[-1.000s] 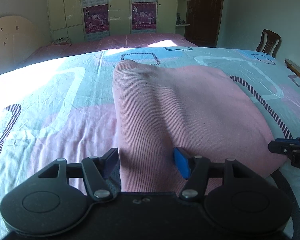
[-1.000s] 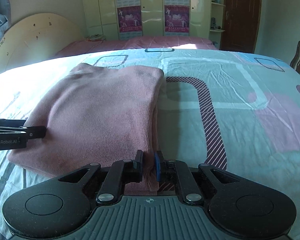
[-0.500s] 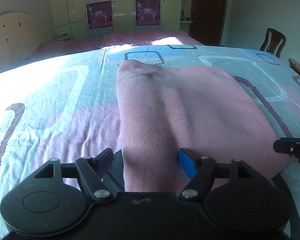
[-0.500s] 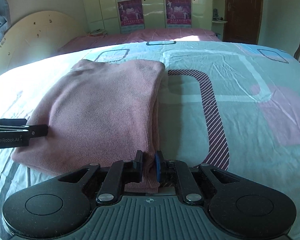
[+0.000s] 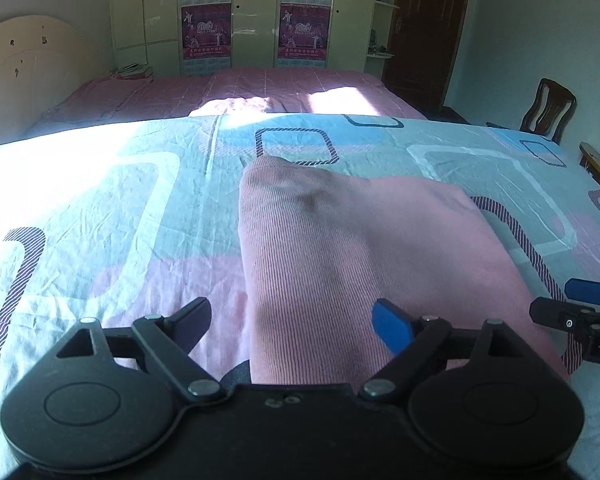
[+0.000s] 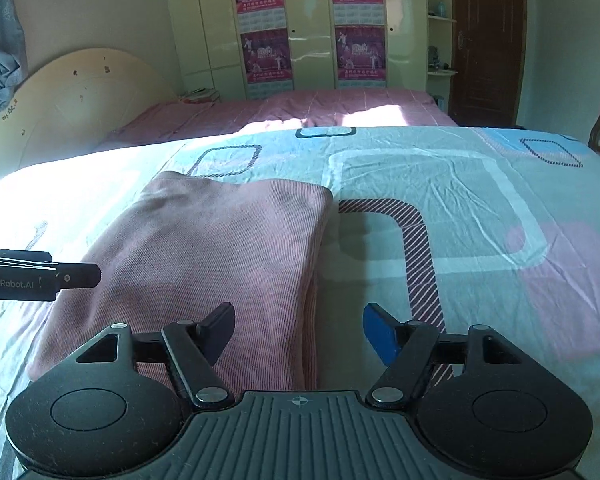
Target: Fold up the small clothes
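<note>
A folded pink ribbed garment [image 5: 360,264] lies flat on the patterned bedsheet [image 5: 100,216]; it also shows in the right wrist view [image 6: 220,256]. My left gripper [image 5: 296,326] is open, its jaws wide on either side of the garment's near left corner, holding nothing. My right gripper [image 6: 300,330] is open over the garment's near right edge, holding nothing. The right gripper's tips show at the right edge of the left wrist view [image 5: 580,304]; the left gripper's tip shows at the left edge of the right wrist view [image 6: 72,276].
The bedsheet [image 6: 460,216] spreads wide around the garment. A second bed with a pink cover [image 5: 240,92] stands behind, with wardrobes [image 5: 256,12] and a dark door [image 5: 424,28]. A wooden chair [image 5: 548,108] stands at the far right.
Both grippers have opened. The right gripper let go of the garment's right edge; the left jaws spread wider. Both have drawn back a little and the garment lies flat.
</note>
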The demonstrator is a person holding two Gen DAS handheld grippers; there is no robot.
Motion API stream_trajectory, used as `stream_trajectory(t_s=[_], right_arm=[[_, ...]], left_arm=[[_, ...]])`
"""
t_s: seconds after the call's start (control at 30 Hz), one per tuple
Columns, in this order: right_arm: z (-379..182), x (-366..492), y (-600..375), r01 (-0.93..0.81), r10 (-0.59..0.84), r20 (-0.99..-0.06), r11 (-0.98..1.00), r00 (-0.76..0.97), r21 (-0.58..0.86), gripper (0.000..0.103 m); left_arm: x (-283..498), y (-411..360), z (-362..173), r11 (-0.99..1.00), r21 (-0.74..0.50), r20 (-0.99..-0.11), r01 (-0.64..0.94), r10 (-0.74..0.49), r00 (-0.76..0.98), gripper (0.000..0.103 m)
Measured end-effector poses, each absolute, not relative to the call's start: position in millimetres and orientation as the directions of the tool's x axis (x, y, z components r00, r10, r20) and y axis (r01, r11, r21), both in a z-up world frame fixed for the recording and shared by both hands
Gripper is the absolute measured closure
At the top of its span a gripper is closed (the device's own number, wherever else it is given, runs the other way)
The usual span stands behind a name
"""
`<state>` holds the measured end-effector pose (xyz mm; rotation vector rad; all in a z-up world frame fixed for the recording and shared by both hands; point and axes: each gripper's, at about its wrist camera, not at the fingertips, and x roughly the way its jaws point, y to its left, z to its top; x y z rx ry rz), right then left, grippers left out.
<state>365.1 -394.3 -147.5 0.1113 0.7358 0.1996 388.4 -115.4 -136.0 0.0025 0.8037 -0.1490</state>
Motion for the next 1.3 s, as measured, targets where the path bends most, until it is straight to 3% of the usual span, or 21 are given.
stream_trajectory(t_s=[0.53, 0.77, 0.83, 0.87, 0.9, 1.13, 1.2, 1.3], right_arm=[[-189.5, 433.5, -403.1, -0.087, 0.380, -0.696, 0.904, 0.610, 0.418, 0.033], [-192.5, 441.5, -394.1, -0.098, 0.372, -0.680, 0.909, 0.632, 0.406, 0.033], [-191.2, 441.7, -391.6, -0.102, 0.376, -0.683, 0.908, 0.626, 0.406, 0.041], [-190.6, 440.9, -392.6, -0.099, 0.388, -0.681, 0.901, 0.621, 0.423, 0.056], [-190.2, 439.9, -392.8, -0.093, 0.392, -0.681, 0.897, 0.619, 0.431, 0.064], [-192.6, 443.3, -388.0, -0.095, 0.378, -0.686, 0.906, 0.621, 0.413, 0.065], [-188.6, 441.9, -388.9, -0.089, 0.401, -0.683, 0.892, 0.610, 0.443, 0.080], [-189.0, 441.0, -387.3, -0.087, 0.393, -0.688, 0.896, 0.611, 0.435, 0.080]], left_arm=[[429.5, -114.4, -170.0, 0.970, -0.198, -0.751, 0.139, -0.241, 0.614, 0.013], [439.0, -117.2, -182.1, 0.961, -0.247, -0.757, 0.125, -0.272, 0.594, 0.013], [437.0, -118.4, -180.9, 0.959, -0.251, -0.752, 0.130, -0.278, 0.597, 0.020], [435.6, -118.8, -179.3, 0.959, -0.251, -0.750, 0.133, -0.279, 0.600, 0.022], [433.8, -118.8, -177.2, 0.958, -0.251, -0.745, 0.138, -0.282, 0.605, 0.028], [431.4, -123.4, -171.8, 0.960, -0.231, -0.735, 0.160, -0.280, 0.618, 0.043], [430.0, -124.6, -166.5, 0.961, -0.225, -0.732, 0.161, -0.276, 0.623, 0.052], [429.5, -125.2, -161.2, 0.961, -0.217, -0.730, 0.170, -0.276, 0.625, 0.058]])
